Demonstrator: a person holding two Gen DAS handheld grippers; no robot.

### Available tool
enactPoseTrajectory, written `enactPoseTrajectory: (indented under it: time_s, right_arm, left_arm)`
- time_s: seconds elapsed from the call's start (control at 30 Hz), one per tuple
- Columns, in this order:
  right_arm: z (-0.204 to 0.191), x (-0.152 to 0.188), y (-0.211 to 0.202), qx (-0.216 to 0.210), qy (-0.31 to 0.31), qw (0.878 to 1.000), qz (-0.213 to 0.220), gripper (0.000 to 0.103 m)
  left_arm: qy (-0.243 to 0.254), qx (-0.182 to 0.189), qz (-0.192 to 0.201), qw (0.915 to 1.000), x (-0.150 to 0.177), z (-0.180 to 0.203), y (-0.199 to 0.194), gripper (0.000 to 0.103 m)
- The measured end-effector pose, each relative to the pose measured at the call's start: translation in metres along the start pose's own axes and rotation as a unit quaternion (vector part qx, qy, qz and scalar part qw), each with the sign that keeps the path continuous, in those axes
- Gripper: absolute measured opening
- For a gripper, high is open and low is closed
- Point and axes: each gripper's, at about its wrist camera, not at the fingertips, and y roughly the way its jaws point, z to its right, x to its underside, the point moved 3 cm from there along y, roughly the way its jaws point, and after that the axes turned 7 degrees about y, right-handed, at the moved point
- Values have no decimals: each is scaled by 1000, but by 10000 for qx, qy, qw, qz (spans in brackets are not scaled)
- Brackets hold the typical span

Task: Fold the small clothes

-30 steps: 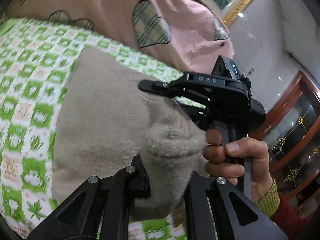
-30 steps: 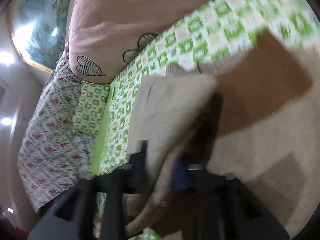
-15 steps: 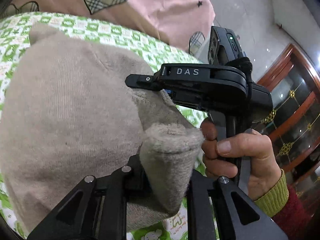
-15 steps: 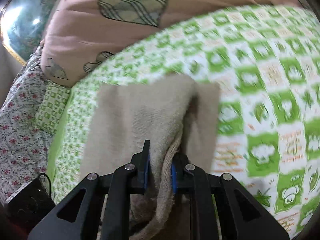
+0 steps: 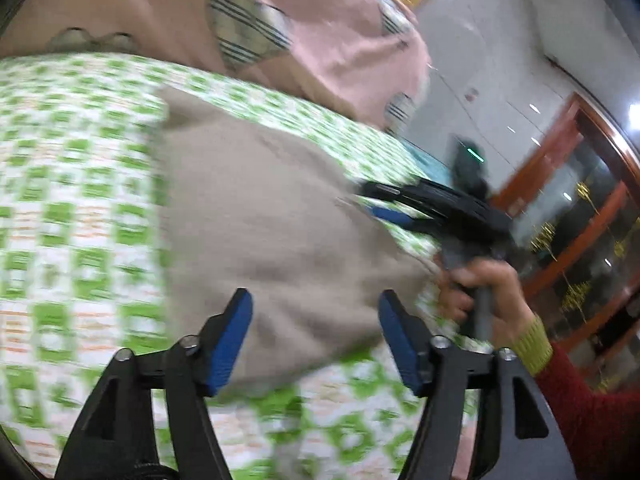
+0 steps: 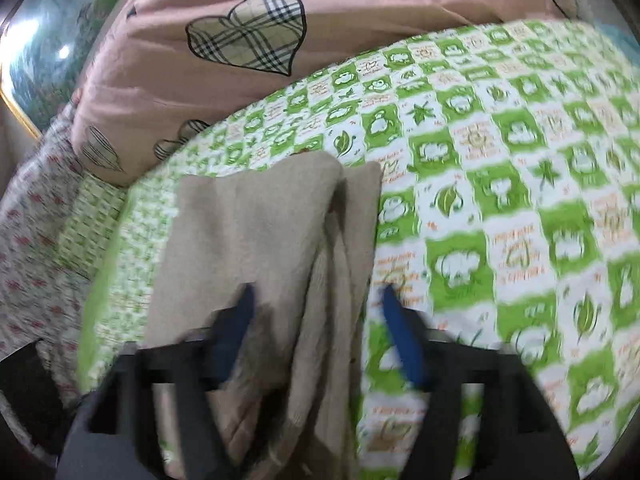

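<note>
1. The beige knit garment (image 5: 272, 232) lay folded on the green-and-white checked bedsheet (image 5: 72, 208), a flat, roughly rectangular pad with its near edge just in front of the left gripper (image 5: 316, 336).
2. The left gripper's jaws were opening and stood wide — its blue pads (image 5: 228, 344) were apart from the cloth on both sides, and the garment showed in the gap between them without being pinched.
3. In the left wrist view the right gripper (image 5: 384, 200) hung over the far right corner of the garment, held by a hand (image 5: 480, 292) with a yellow-green cuff and a red sleeve (image 5: 588, 408); the picture was blurred there.
4. From the right wrist view the same garment (image 6: 264, 240) ran away from the camera in long folds, its loose layered edge lying between the right gripper's (image 6: 316, 332) fingers.
5. The right gripper's jaws were also opening and stood well apart — the blue pads (image 6: 400, 340) pressed on nothing, one over the cloth and the other over the bare sheet (image 6: 520, 200) just beside the garment's edge.
6. A pink quilt with plaid hearts (image 6: 248, 32) was heaped at the far side of the sheet, and a floral cloth (image 6: 32, 240) lay to the left of it.
7. A wooden cabinet with glass doors (image 5: 580, 216) stood beyond the bed on the right of the left wrist view.
</note>
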Motion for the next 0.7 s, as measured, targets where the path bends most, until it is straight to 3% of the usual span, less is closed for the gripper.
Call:
enactPoseTrajectory:
  time_s: [0.03,0.1,0.27,0.43,0.5,0.57,0.6,0.7]
  right_arm:
    - [1,3,-5,-277,97,9996,6,79]
    - [1,6,-5,-440,170,9989,-84,80]
    - [2,11,13,-299,246,9983,-425,80]
    - [-2,15,35,-326,60,9965,-762,80]
    - [1,18,46,-355,69,9962,-799,78]
    - [0,20,48,-645,214,9943,-823,51]
    - [-1,21,49,-696,295,9938,-815,50]
    - [-27,26,39,-698,-75,9955,-630,39]
  left_arm:
    - [-151,-147,41,9998,-3,-15,-2,72]
    - [-403,-191,10,9990,-8,-34,1,72]
    - [-1013,162,-345,9941,-18,-71,39,76]
    - [-1374,236,-734,9875,-23,-90,86,81]
    - [-1451,379,-821,9853,-24,-95,105,73]
    - [-1418,359,-790,9861,-27,-98,110,61]
    - [-1374,382,-744,9870,-28,-97,108,50]
    - [-1266,357,-493,9901,-30,-91,73,42]
